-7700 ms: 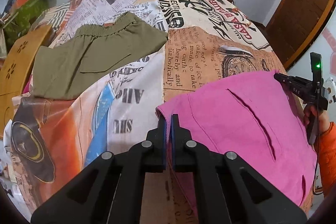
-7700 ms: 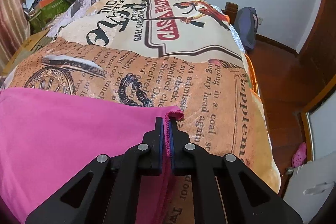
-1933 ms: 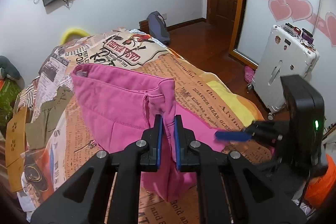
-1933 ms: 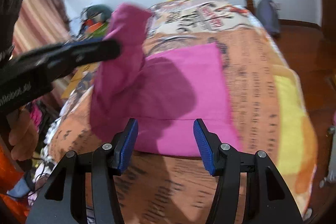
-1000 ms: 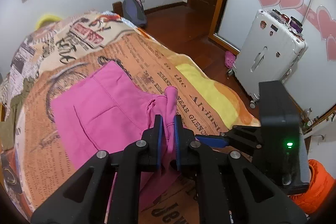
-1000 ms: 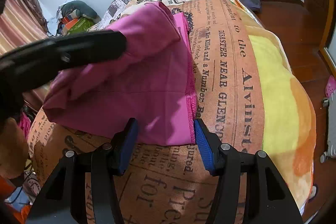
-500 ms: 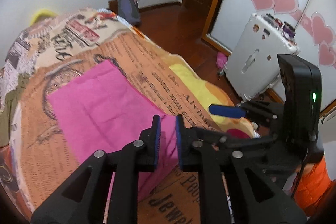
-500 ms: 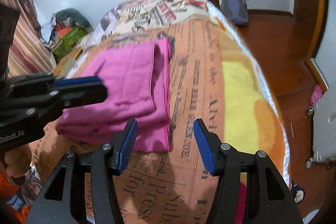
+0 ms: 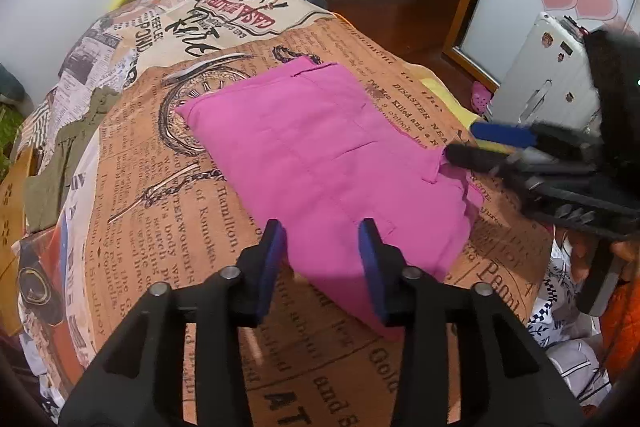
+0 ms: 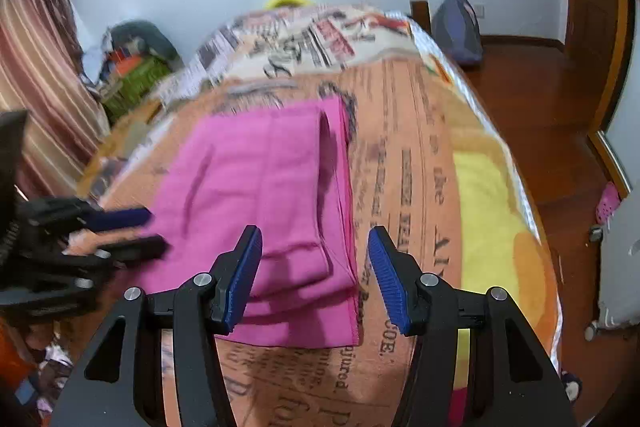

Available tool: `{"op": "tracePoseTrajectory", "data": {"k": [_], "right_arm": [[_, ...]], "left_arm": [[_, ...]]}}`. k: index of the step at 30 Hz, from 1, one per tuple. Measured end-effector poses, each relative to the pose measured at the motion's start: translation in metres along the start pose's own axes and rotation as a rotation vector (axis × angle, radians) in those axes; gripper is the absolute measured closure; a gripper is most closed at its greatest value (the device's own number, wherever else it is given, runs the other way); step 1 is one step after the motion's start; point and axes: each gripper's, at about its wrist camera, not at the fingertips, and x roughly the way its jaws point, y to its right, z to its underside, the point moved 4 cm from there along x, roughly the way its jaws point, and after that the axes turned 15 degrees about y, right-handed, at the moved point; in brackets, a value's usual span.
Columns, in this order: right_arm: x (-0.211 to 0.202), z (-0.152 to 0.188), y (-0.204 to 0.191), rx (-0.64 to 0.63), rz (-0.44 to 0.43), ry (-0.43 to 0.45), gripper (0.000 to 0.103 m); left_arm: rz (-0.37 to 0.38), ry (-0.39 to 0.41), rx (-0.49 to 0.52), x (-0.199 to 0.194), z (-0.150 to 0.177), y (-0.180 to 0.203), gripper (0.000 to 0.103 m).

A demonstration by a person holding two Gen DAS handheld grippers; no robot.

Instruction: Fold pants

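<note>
Pants (image 9: pixel 320 155) of soft pink cloth are lying folded on the bed (image 9: pixel 192 211) in the middle of both frames, while the left tongs (image 9: pixel 322 251) and right tongs (image 10: pixel 316 267) are hovering spread and empty, so the doubled hem edge at lower right is probably giving the firmest hold.

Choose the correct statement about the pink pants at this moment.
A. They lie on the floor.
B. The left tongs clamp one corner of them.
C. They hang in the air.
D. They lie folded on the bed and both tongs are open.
D: the pink pants lie folded flat on the bed, and the left tongs and right tongs both stand open, gripping nothing.
</note>
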Motion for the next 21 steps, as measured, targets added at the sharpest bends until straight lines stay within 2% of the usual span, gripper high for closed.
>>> {"op": "tracePoseTrajectory", "data": {"k": [3,7,14,21], "right_arm": [[0.013,0.017,0.004,0.009,0.002,-0.062,0.051],[0.011,0.022,0.009,0.04,-0.01,-0.059,0.051],[0.011,0.024,0.009,0.041,-0.011,-0.055,0.051],[0.011,0.023,0.009,0.028,-0.015,-0.056,0.051]], "left_arm": [[-0.01,0.018,-0.008,-0.004,-0.006,-0.01,0.06],[-0.053,0.028,-0.024,0.002,-0.02,-0.034,0.051],[-0.088,-0.014,-0.1,0.041,-0.047,-0.087,0.051],[-0.038,-0.042,-0.189,0.083,-0.063,-0.116,0.05]]}}
